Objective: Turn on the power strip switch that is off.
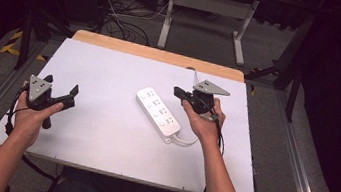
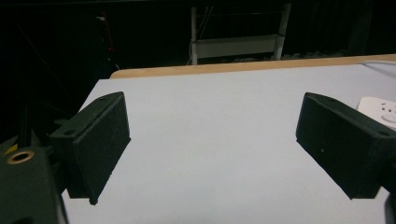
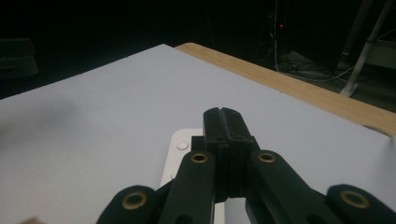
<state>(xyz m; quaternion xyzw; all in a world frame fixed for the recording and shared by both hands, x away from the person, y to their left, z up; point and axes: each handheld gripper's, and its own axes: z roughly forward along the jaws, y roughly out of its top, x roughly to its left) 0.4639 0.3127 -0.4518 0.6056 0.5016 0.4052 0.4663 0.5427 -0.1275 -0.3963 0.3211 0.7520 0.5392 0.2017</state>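
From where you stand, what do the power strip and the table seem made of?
The power strip looks like smooth white moulded plastic, slightly glossy. The table has a matte pale grey top, probably laminate, with a light wood strip showing along its far edge.

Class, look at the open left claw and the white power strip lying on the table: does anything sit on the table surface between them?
Nothing visible does. The left claw is open over bare table, and the stretch across to the power strip holds no object. The right claw, shut, hovers on the strip's far side, not between them.
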